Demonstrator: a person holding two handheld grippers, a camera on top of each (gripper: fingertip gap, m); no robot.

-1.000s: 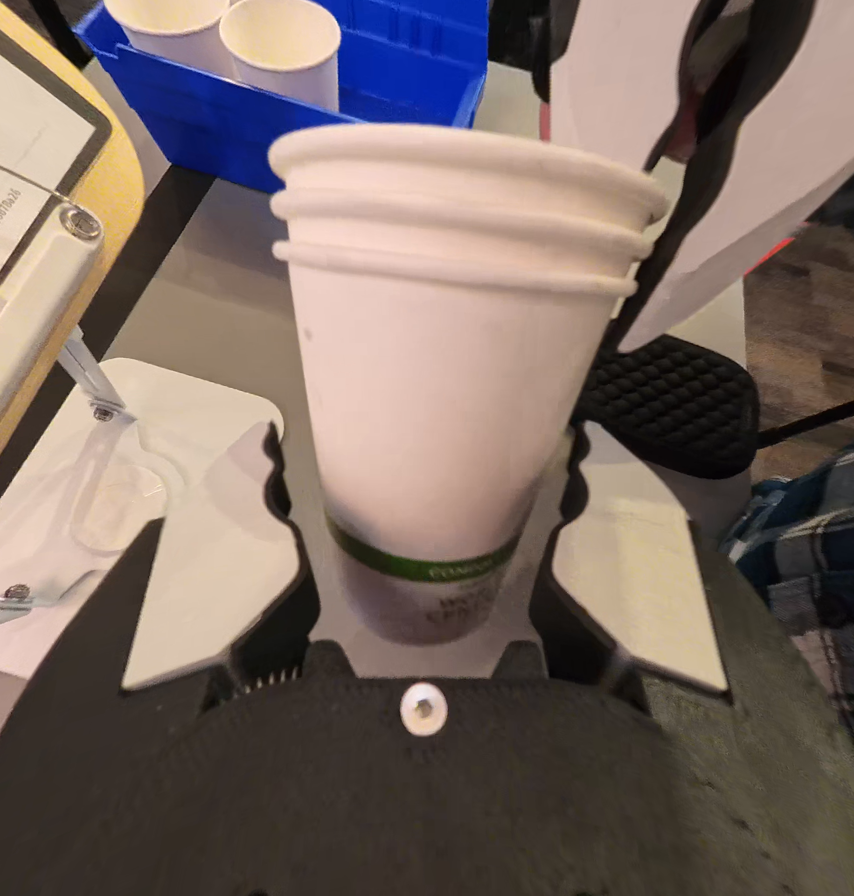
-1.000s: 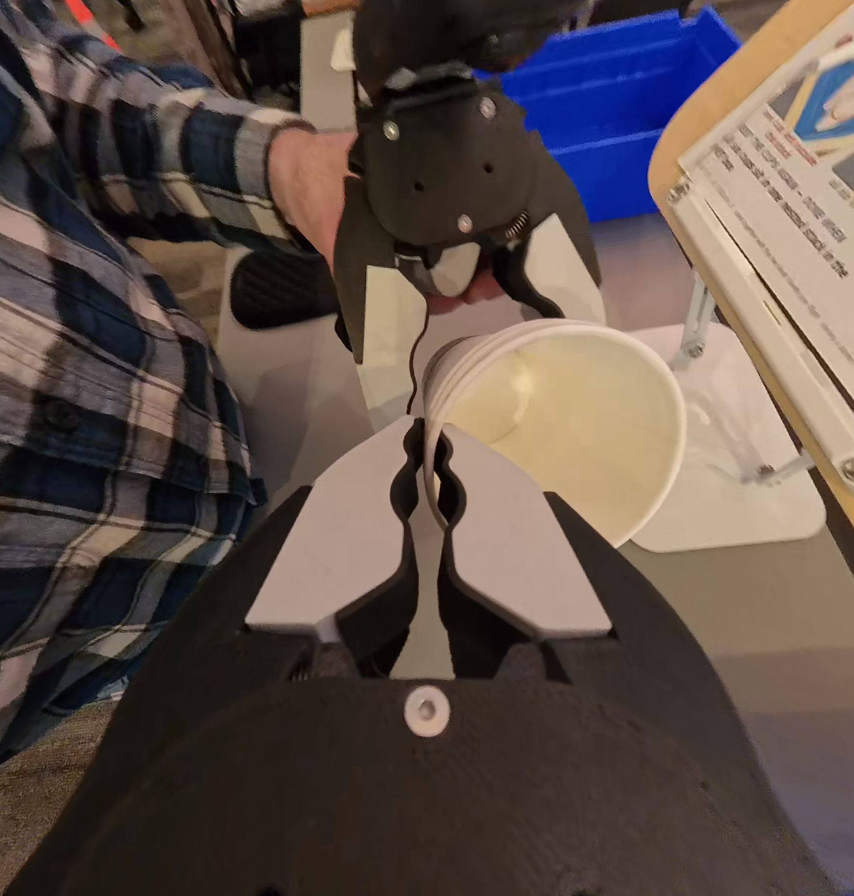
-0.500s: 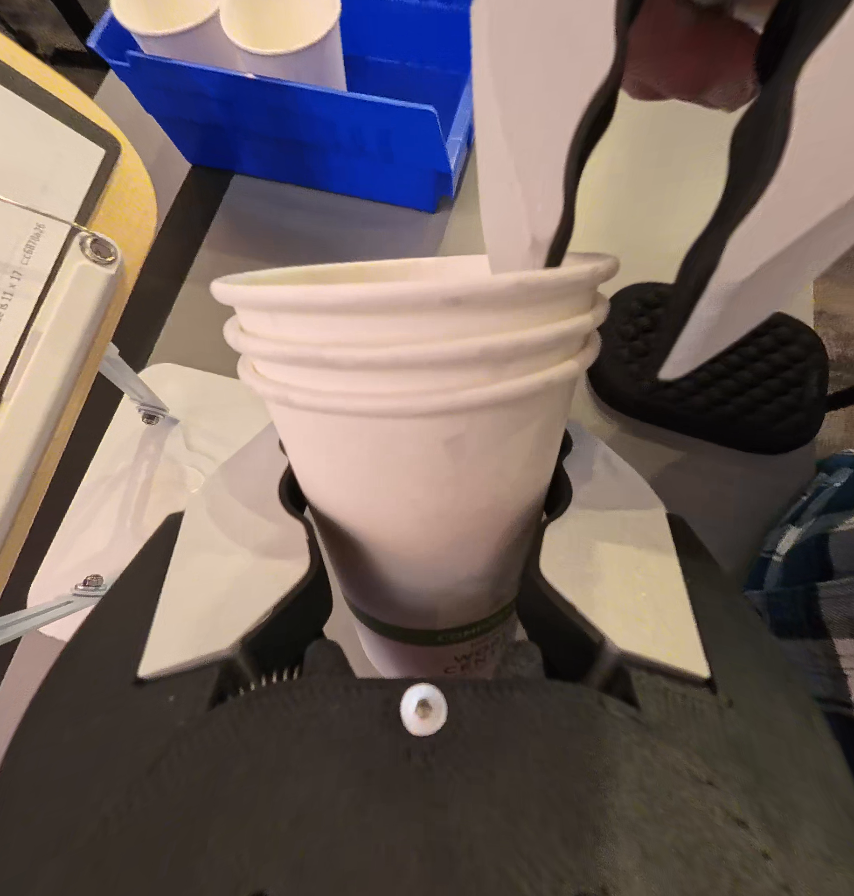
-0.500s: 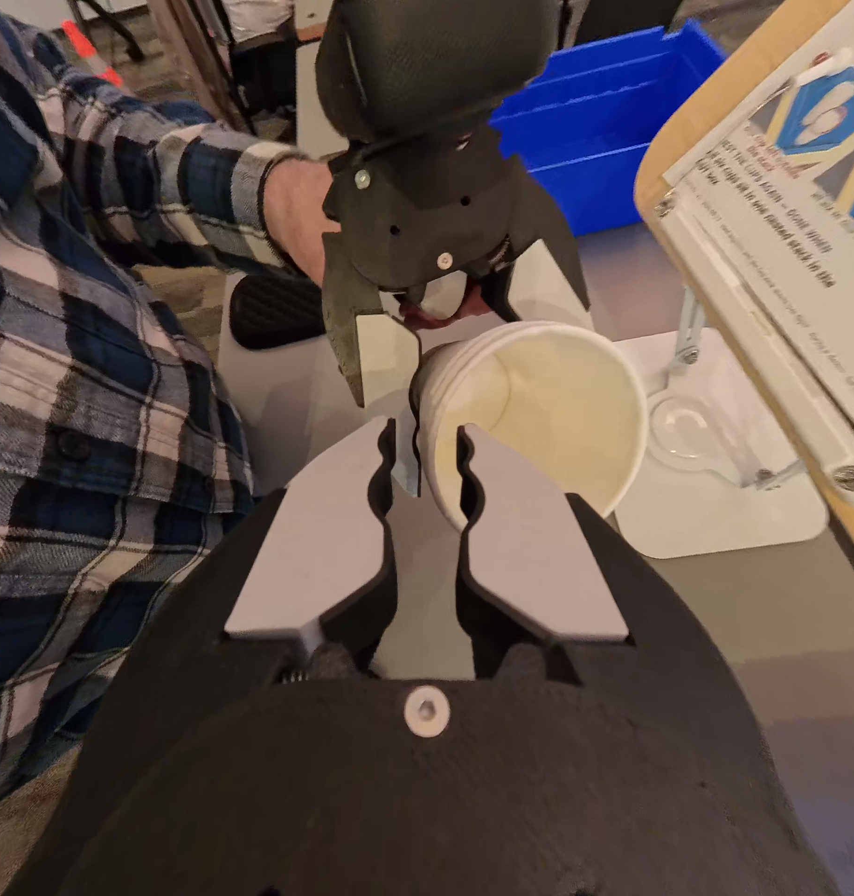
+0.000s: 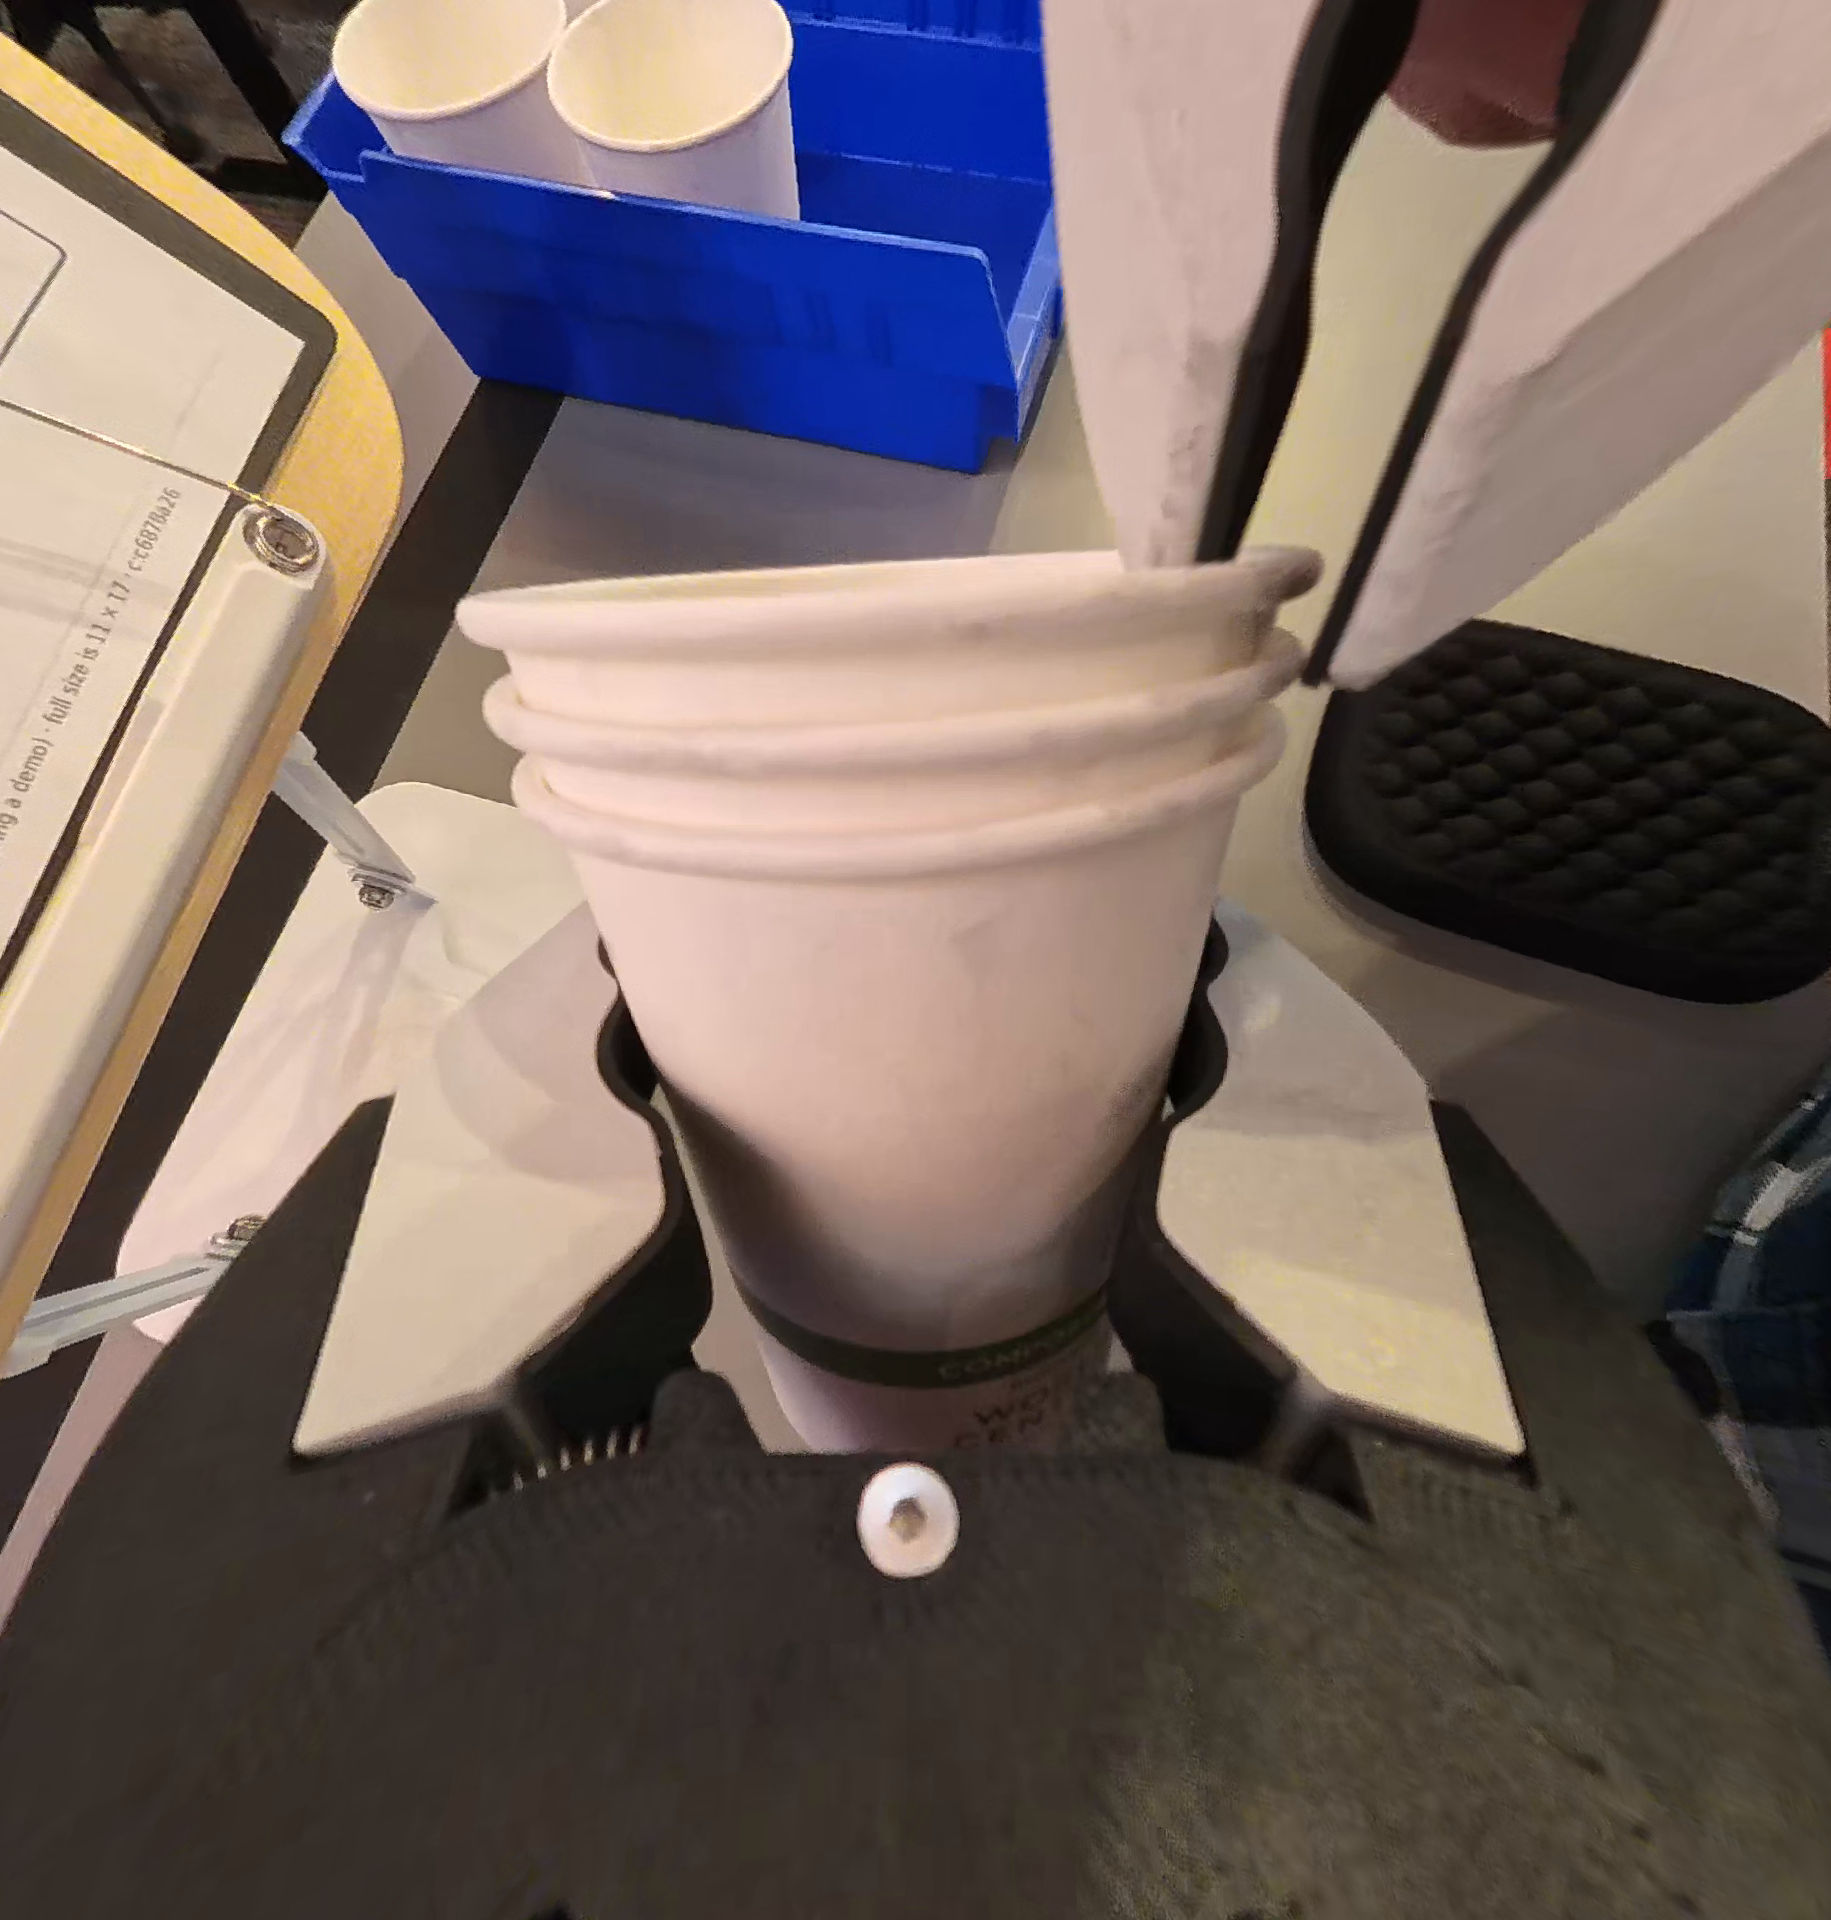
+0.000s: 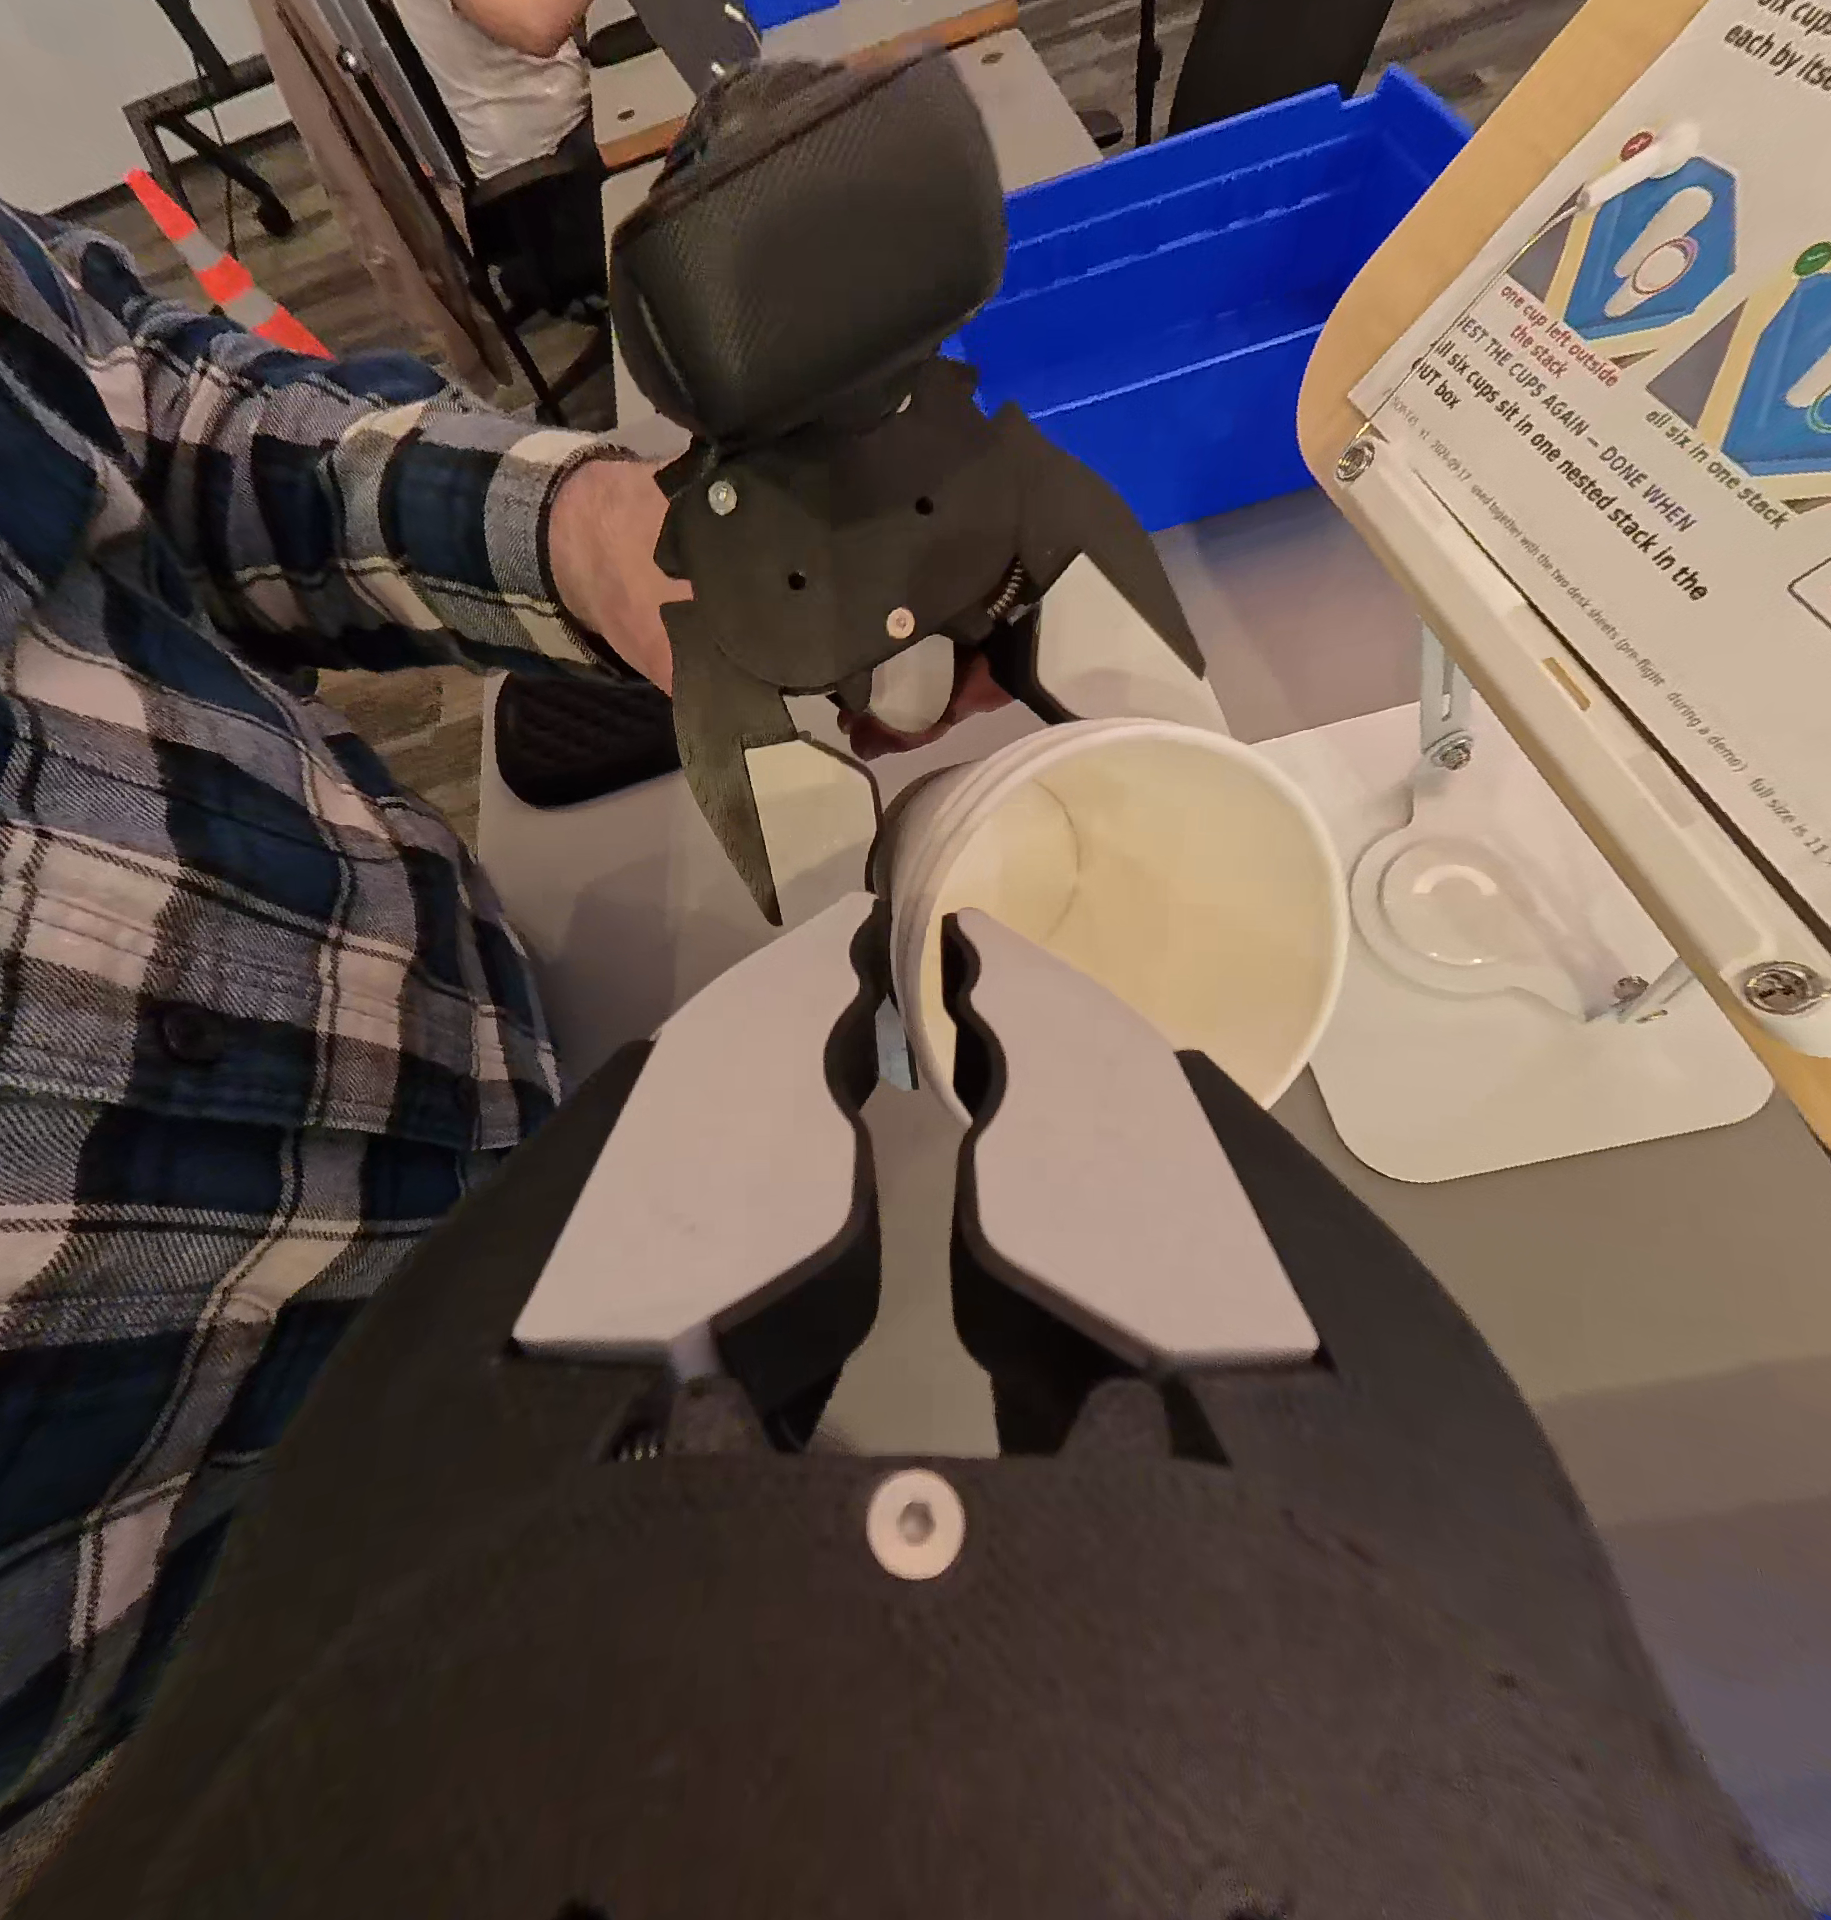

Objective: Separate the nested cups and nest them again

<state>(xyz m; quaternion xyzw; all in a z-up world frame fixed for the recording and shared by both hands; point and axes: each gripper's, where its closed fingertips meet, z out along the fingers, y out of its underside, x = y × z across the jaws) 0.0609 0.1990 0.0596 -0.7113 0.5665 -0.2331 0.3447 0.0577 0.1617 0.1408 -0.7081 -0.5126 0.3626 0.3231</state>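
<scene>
A stack of three nested white paper cups (image 5: 890, 987) is held off the table, open end toward the right wrist view (image 6: 1150, 883). My left gripper (image 5: 911, 1039) is shut on the outer cup's lower body, with both pads against its sides. It also shows in the right wrist view (image 6: 978, 790), with a hand behind it. My right gripper (image 6: 911, 935) straddles the top cup's rim, one finger inside and one outside, closed on the wall. In the left wrist view the right gripper (image 5: 1264, 613) comes down from the upper right onto that rim.
A blue bin (image 5: 682, 270) at the back holds two separate white cups (image 5: 454, 73). An instruction board (image 6: 1617, 520) on a white stand base (image 6: 1513, 1039) stands beside the stack. A black padded armrest (image 5: 1576, 810) and a plaid sleeve (image 6: 215, 727) are close by.
My right jaws were pinched on the rim, opened wider half a second ago, and have now closed on it again. The stack sits lower and closer in my left gripper's view.
</scene>
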